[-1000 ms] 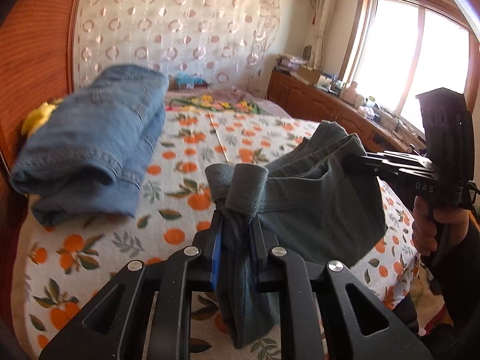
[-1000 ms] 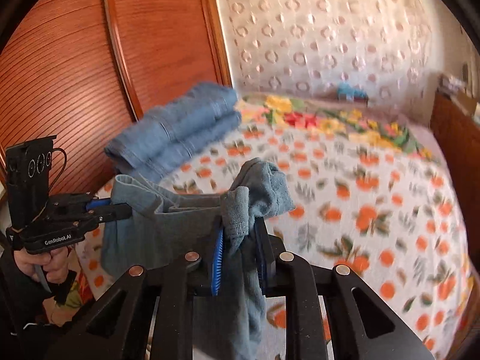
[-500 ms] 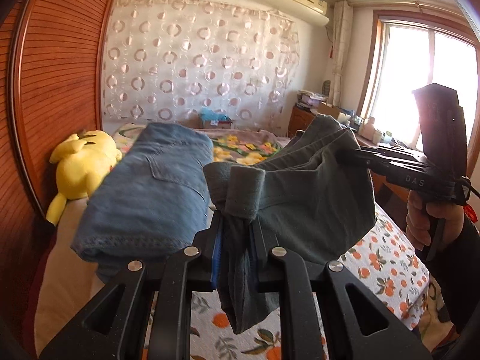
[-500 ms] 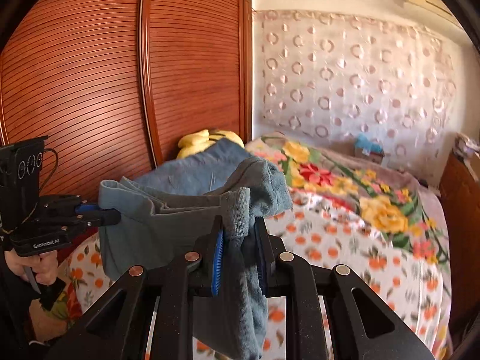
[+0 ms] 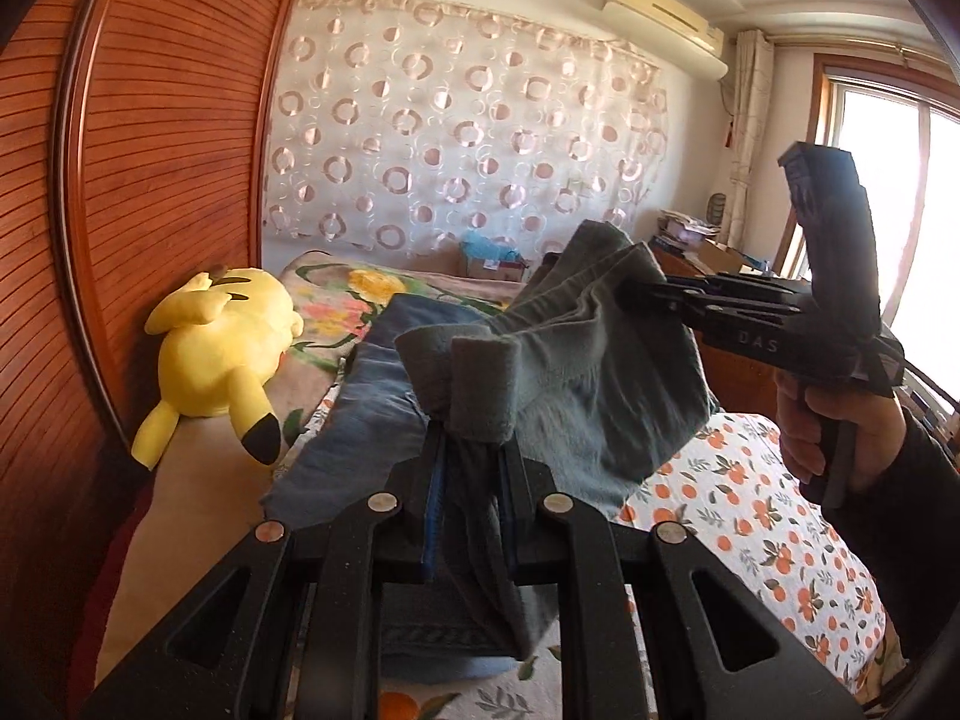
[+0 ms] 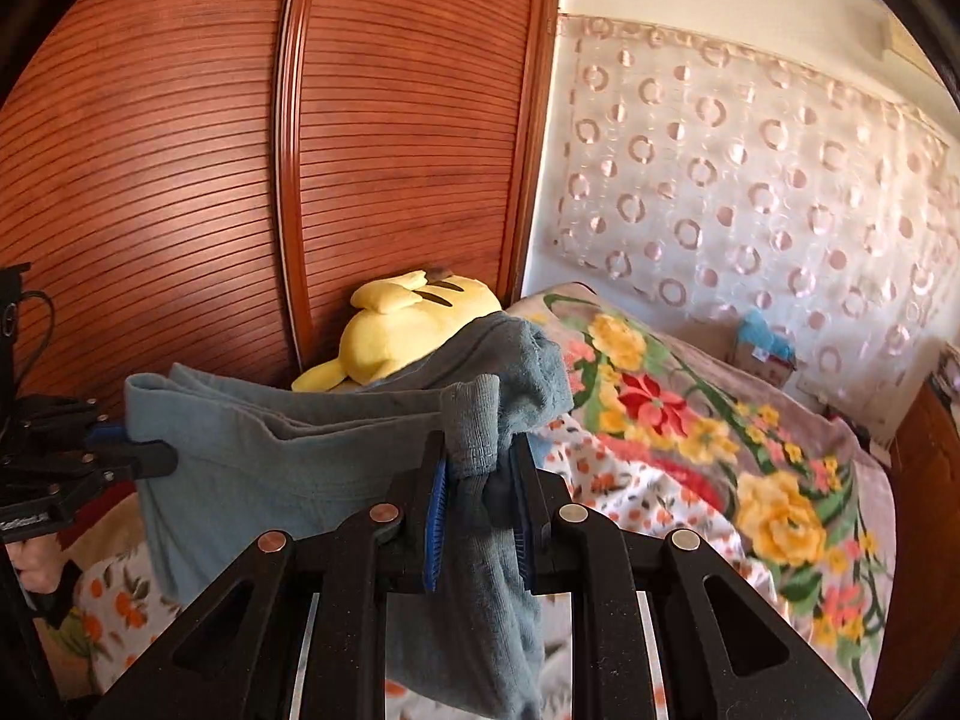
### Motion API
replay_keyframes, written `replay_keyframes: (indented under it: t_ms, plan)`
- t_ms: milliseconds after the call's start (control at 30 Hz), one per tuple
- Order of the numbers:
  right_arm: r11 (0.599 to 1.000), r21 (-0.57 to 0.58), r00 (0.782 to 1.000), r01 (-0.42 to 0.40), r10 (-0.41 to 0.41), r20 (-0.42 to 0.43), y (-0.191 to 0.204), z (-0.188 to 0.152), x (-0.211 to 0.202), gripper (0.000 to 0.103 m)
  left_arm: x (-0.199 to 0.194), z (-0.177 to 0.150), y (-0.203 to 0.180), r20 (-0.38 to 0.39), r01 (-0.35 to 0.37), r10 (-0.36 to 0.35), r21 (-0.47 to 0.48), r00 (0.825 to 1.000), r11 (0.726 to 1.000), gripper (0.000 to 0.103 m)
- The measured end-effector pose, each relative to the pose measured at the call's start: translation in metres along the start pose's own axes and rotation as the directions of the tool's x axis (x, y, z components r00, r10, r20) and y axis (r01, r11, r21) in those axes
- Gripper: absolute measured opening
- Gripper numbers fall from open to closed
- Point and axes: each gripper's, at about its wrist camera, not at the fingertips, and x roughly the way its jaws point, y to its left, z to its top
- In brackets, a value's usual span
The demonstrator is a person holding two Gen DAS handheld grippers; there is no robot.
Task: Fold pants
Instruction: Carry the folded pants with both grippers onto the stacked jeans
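Note:
The grey-green pants (image 5: 594,384) are folded and held up in the air between both grippers. My left gripper (image 5: 471,468) is shut on one bunched corner, with cloth hanging down between its fingers. My right gripper (image 6: 480,480) is shut on the other corner (image 6: 474,426). In the left wrist view the right gripper (image 5: 636,294) pinches the far edge. In the right wrist view the left gripper (image 6: 150,456) pinches the left edge of the pants (image 6: 288,468). A folded pair of blue jeans (image 5: 366,414) lies on the bed directly below the held pants.
A yellow plush toy (image 5: 222,354) lies by the wooden wardrobe doors (image 6: 240,150) at the bed's left side. The bed has an orange-print sheet (image 5: 756,516) and a floral blanket (image 6: 720,420). A dresser with clutter (image 5: 696,240) stands under the window.
Both grippers have lifted the grey-green pants higher and carried them left toward the wardrobe, over the blue jeans. Both grips stay shut on the cloth.

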Motion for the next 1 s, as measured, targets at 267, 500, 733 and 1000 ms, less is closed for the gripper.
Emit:
replay_keyframes:
  t_ms: [267, 500, 733, 1000]
  plan:
    - [0.994, -0.099, 0.998, -0.041, 0.036, -0.056, 0.005, 0.034, 0.078, 0.019, 0.011, -0.007, 0.024, -0.041, -0.022, 0.020, -0.046, 0.999, 0.999, 0.016]
    - [0.986, -0.106, 0.990, -0.129, 0.122, -0.074, 0.012, 0.056, 0.132, 0.019, 0.017, -0.019, 0.042, -0.084, -0.050, 0.043, -0.091, 0.996, 0.995, 0.016]
    - [0.991, -0.006, 0.990, -0.130, 0.129, -0.063, -0.011, 0.050, 0.141, 0.026, 0.019, -0.027, 0.051, -0.126, -0.059, 0.048, -0.088, 0.991, 0.994, 0.021]
    - [0.996, 0.058, 0.997, -0.064, 0.066, -0.038, -0.034, 0.019, 0.099, 0.028, 0.002, -0.023, 0.050, -0.071, -0.109, 0.104, -0.062, 0.992, 0.992, 0.052]
